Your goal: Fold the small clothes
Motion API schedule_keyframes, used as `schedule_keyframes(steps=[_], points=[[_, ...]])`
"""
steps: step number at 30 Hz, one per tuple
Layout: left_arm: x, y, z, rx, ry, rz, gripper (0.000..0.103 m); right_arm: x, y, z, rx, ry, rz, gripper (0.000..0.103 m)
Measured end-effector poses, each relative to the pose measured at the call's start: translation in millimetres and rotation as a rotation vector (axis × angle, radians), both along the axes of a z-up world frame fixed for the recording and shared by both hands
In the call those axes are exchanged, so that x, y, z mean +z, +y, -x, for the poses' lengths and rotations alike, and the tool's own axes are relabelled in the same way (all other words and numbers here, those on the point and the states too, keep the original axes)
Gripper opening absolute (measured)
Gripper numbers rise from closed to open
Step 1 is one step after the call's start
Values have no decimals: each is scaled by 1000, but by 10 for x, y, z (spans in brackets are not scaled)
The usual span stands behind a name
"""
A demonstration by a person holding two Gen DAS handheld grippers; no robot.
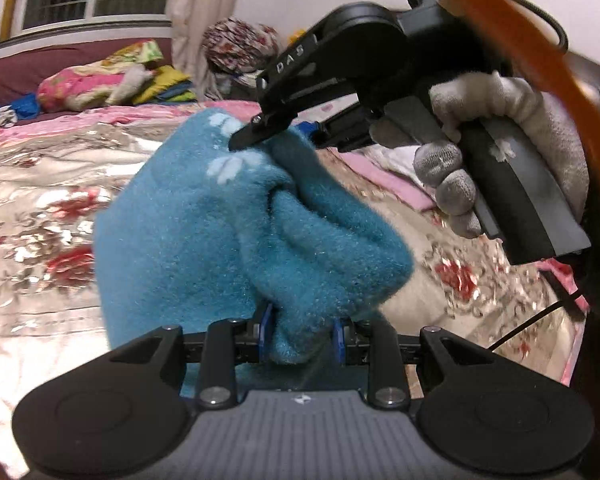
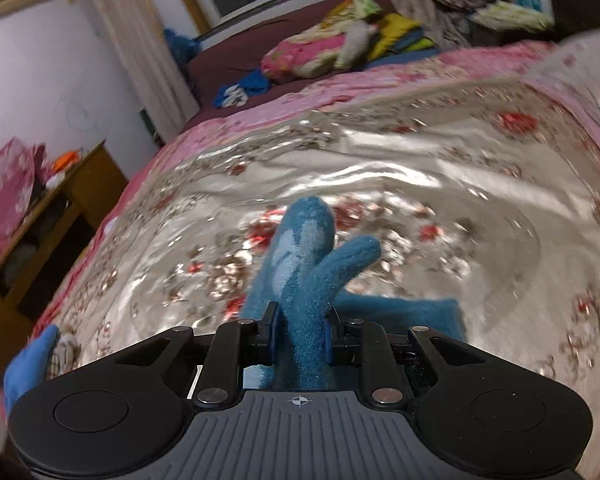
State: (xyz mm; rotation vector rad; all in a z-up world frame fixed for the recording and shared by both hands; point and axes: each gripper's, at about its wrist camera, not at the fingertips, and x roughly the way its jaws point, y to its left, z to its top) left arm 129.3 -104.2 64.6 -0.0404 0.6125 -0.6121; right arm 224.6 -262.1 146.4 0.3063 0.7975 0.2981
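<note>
Teal fleece mitten (image 1: 228,240) pinched by two hand-held grippers above a floral bedspread (image 1: 40,184).

Left gripper (image 1: 302,338) has its blue-padded jaws closed on a bunched fold at the mitten's lower edge; the cloth rises from there to the right gripper (image 1: 240,142), whose black fingertips are closed on the upper edge beside pale markings. A gloved hand (image 1: 476,160) grips that tool's handle on the right. In the right wrist view the right gripper (image 2: 300,340) clamps the mitten (image 2: 300,264), thumb and rounded tip pointing away, free of the bed. Shiny cream and pink bedspread (image 2: 440,184) spreads wide and bare beyond; folded bedding (image 2: 324,52) sits far off, a wooden cabinet (image 2: 60,216) beside the bed's left edge.
</note>
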Motion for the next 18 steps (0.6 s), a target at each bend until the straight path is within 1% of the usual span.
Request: schedule_keyframes(steps=[4, 6, 8, 9, 11, 12, 14, 16, 18], points=[[-195, -257, -22, -43, 26, -61, 34, -387, -380, 35, -88, 64, -46, 20], [-310, -376, -50, -58, 45, -90, 34, -618, -557, 53, -136, 110, -71, 24], [-381, -464, -48, -61, 46, -109, 34, -774, -689, 92, -173, 149, -81, 24], [-402, -494, -55, -61, 47, -116, 34, -825, -749, 134, -183, 151, -86, 24], [-413, -523, -61, -62, 46, -125, 34, -846, -819, 229, -183, 137, -103, 26], [-403, -529, -52, -64, 44, -132, 34, -828, -840, 283, -188, 130, -101, 30], [-373, -506, -22, -71, 38, -136, 35, -763, -863, 388, -188, 105, -92, 35], [-332, -474, 1, -77, 36, -131, 38, -664, -803, 525, -160, 72, -78, 39], [-278, -411, 24, -80, 35, -114, 40, -584, -732, 662, -123, 52, -79, 47]])
